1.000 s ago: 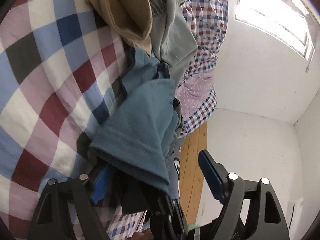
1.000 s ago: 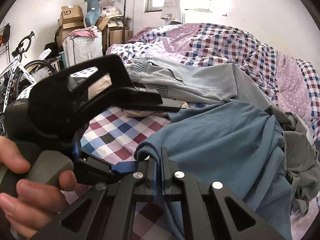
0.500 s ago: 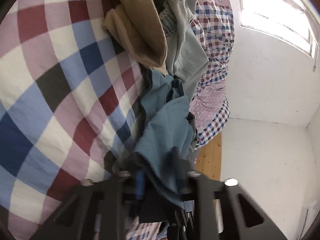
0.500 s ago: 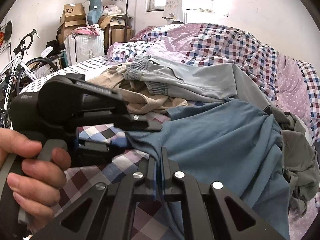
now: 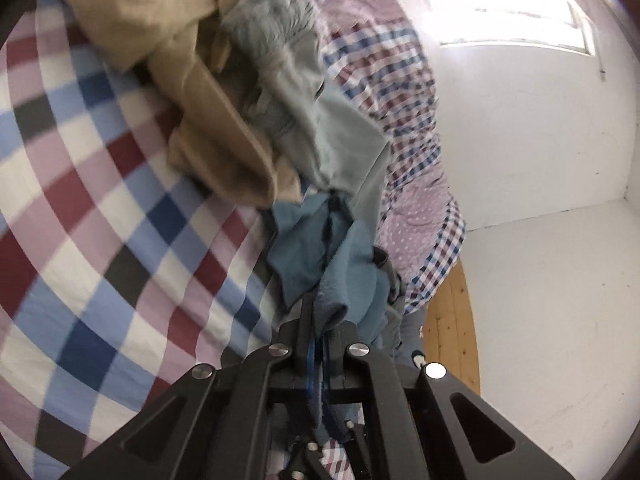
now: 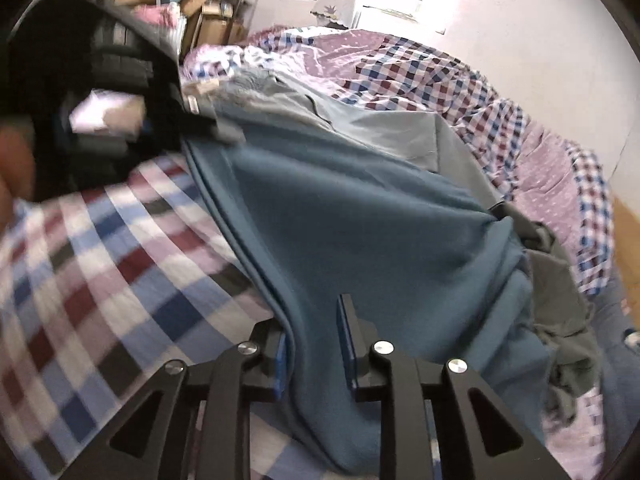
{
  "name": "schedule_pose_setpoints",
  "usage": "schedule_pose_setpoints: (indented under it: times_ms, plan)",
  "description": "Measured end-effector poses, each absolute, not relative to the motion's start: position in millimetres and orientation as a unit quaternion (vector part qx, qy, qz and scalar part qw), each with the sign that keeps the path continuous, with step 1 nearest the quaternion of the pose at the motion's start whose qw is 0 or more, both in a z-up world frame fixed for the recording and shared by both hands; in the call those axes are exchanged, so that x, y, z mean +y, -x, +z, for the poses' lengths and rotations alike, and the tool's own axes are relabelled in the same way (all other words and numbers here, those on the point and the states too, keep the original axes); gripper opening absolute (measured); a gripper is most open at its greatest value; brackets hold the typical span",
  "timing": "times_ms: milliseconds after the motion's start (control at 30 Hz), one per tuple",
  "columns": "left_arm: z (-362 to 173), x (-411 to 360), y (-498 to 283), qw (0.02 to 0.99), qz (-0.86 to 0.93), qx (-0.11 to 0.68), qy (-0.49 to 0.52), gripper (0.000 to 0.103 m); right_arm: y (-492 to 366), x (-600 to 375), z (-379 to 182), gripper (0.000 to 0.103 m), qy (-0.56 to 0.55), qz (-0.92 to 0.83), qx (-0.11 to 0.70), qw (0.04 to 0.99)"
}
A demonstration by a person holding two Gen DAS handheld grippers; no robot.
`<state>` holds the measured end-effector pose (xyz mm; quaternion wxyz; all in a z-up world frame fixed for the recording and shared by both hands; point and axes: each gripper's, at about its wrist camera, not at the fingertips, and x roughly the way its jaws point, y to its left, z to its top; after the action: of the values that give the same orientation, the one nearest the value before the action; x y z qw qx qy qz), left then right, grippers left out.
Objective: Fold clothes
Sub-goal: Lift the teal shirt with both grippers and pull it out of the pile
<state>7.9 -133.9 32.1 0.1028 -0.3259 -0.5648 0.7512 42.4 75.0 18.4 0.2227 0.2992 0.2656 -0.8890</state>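
Landmark: the checked bedsheet (image 5: 100, 216), red, blue, white and dark squares; every place below is told from it.

Task's thing: a blue knit garment (image 6: 360, 216), likely a T-shirt, lies spread on the sheet with one long folded or hemmed edge running across the checks; its far side runs up into the heap of other clothes.

Other clothes: grey-green trousers (image 5: 340, 120) and a tan garment (image 5: 208, 128) lie bunched at the far side of the sheet, touching the blue one; a darker grey garment (image 6: 560, 280) is crumpled at the blue cloth's right side, off toward the sheet's edge.

Left gripper (image 5: 318, 320): jaws pressed together on a bunched bit of the blue cloth, which stands up from between them over the sheet.

Right gripper (image 6: 312, 336): jaws stand a narrow way apart; the blue cloth's edge runs between them, against the left pad, but they do not look clamped on it.

Poor view: the right wrist picture is motion-blurred at its left, so the dark shape there is probably the other handheld gripper, no more than that.

Handling: soft, light and limp; it sags and creases wherever unsupported, and drags the neighbouring trousers if pulled flat across the sheet. Not slippery, not fragile.

Where to hold: on the hemmed edge or a corner, two well-apart points, thin pinch of one or two layers, so the cloth hangs straight.
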Motion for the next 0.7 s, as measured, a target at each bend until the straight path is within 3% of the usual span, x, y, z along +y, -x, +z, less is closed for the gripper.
schedule_pose_setpoints:
  times_ms: [367, 433, 500, 700]
  plan:
    - [54, -158, -24, 0.095, 0.772, -0.566, 0.271, 0.0, -49, 81, 1, 0.022, -0.278, -0.881, 0.345, 0.165]
    - [56, -164, -28, 0.089, 0.775, -0.567, 0.265, 0.0, -51, 83, 3, 0.02, -0.274, -0.884, 0.343, 0.162]
    - [56, -171, -32, 0.082, 0.775, -0.569, 0.263, 0.0, -55, 84, 7, 0.004, -0.269, -0.887, 0.341, 0.159]
    - [63, -179, -52, 0.069, 0.793, -0.552, 0.25, 0.0, -83, 72, 33, 0.003, -0.246, -0.89, 0.336, 0.184]
